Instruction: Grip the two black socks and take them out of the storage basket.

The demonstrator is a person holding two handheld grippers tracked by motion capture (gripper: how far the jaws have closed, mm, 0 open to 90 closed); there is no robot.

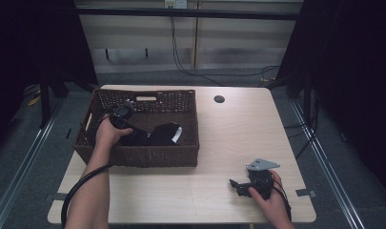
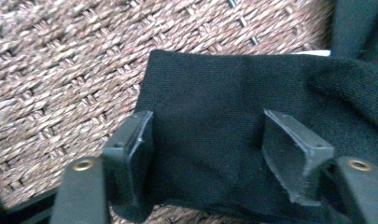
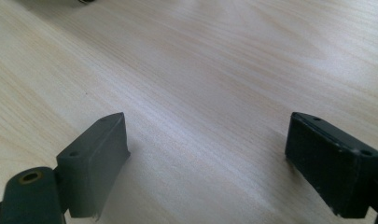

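While my left hand-held gripper (image 2: 207, 140) sits low inside the wicker basket (image 1: 133, 155), its jaws straddle the folded edge of a black garment (image 2: 224, 107), pads spread and not yet pinching, so I judge the cloth isn't gripped. The garment lies on the basket floor, at nine o'clock on the counter (image 1: 228, 129). Over at five o'clock, my right hand-held gripper (image 3: 207, 158) rests wide open on bare wood, out of the way.

The high view looks forward and down over the whole counter (image 1: 219, 143). The left gripper view sits close above the basket (image 2: 51, 70), at the high view's centre left; the right gripper view skims bare counter.
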